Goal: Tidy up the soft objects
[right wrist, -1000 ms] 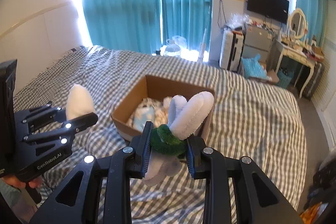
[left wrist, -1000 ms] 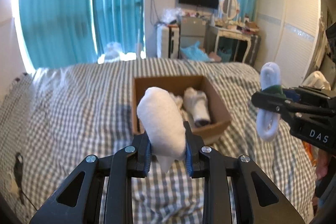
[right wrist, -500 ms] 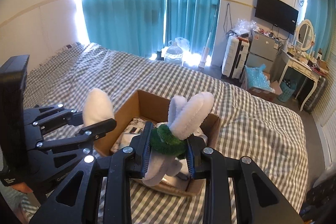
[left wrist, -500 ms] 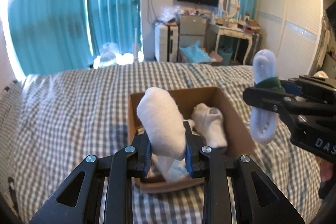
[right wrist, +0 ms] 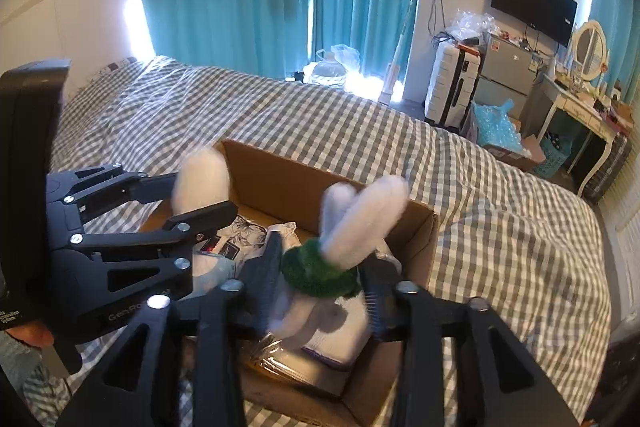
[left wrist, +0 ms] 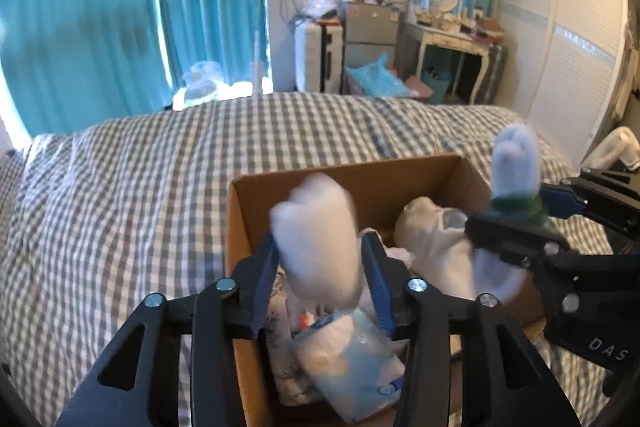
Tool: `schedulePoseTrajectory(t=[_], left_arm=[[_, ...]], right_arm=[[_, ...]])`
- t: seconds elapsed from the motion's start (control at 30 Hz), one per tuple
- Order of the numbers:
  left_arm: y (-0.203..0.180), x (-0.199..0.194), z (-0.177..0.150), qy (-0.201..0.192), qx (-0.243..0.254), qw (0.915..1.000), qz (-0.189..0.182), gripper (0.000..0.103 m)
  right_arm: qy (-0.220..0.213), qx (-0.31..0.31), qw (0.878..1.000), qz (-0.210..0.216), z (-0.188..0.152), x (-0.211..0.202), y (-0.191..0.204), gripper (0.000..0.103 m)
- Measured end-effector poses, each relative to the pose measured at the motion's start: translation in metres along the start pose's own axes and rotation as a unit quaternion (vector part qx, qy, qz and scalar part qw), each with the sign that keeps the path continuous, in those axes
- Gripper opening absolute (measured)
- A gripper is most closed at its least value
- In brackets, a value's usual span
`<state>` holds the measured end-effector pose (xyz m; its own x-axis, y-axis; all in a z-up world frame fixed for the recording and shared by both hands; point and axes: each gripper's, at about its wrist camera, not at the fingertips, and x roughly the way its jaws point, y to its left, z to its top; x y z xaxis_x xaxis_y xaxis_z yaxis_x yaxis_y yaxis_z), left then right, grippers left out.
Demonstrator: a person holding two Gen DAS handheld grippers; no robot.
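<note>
- Left gripper [left wrist: 320, 263]: the fingers [left wrist: 266, 277] sit narrowly parted with a white sock [left wrist: 318, 239] between them. The blue pads appear slightly off its sides, so whether the hold is firm or just released cannot be told; the sock is motion-blurred.
- Right gripper [right wrist: 322, 285]: the fingers [right wrist: 372, 291] stand on either side of a white sock bundle with a green cuff [right wrist: 320, 273]; a small gap shows at the right pad, so the firmness of that hold is likewise uncertain.
- Position: both items are at lower centre of their views, directly over the open cardboard box [left wrist: 240, 203].
- Box contents: a cream sock [left wrist: 428, 239], a pale blue plastic pack [left wrist: 348, 359] and printed fabric [right wrist: 248, 231].
- Support: the box sits on the checked bed [left wrist: 120, 195], centre of frame.
- Handling judgement: the socks look light, soft and compressible, not fragile; take hold at the thick middle or the cuff band, where the fabric bunches and resists slipping.
</note>
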<state>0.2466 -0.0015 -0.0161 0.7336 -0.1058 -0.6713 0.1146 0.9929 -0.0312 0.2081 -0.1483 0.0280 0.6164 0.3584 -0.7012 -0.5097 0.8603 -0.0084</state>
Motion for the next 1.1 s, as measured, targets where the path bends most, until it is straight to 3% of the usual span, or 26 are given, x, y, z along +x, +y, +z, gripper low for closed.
schedulePoseTrajectory(t=[0.03,0.13,0.27,0.47,0.53,0.67,0.73,0.83,1.0,1.1], left_arm=[[0.000,-0.001,0.000,-0.001,0.002,1.0000,-0.001,0.055],[-0.001,-0.011,0.002,-0.015,0.008,0.9998,0.010,0.066],[-0.001,-0.031,0.006,-0.024,0.005,0.9996,0.017,0.069],[-0.003,-0.094,0.012,-0.061,0.013,0.9975,0.032,0.069],[-0.007,-0.124,0.016,-0.083,0.016,0.9957,0.036,0.069],[-0.015,-0.185,0.016,-0.131,0.023,0.9900,0.046,0.071],[-0.016,-0.212,0.011,-0.155,0.014,0.9867,0.046,0.085],[-0.018,-0.238,-0.001,-0.174,0.007,0.9839,0.043,0.085],[-0.011,-0.244,-0.025,-0.186,-0.022,0.9800,0.067,0.086],[-0.001,-0.227,-0.041,-0.180,-0.048,0.9794,0.078,0.086]], right_arm=[[-0.002,0.003,1.000,-0.002,0.000,-0.001,-0.001,0.060],[-0.015,0.005,1.000,-0.001,0.001,-0.010,-0.004,0.061],[-0.038,0.013,0.999,-0.015,0.005,-0.034,-0.005,0.066],[-0.073,0.024,0.996,-0.037,0.016,-0.102,-0.005,0.066],[-0.090,0.018,0.995,-0.048,0.020,-0.128,0.001,0.071],[-0.131,-0.007,0.989,-0.073,0.020,-0.190,0.017,0.072],[-0.154,-0.011,0.985,-0.073,0.016,-0.219,0.027,0.076],[-0.173,-0.003,0.982,-0.074,0.006,-0.249,0.035,0.089],[-0.186,0.010,0.979,-0.084,-0.026,-0.265,0.043,0.103],[-0.183,0.022,0.979,-0.081,-0.052,-0.255,0.045,0.103]])
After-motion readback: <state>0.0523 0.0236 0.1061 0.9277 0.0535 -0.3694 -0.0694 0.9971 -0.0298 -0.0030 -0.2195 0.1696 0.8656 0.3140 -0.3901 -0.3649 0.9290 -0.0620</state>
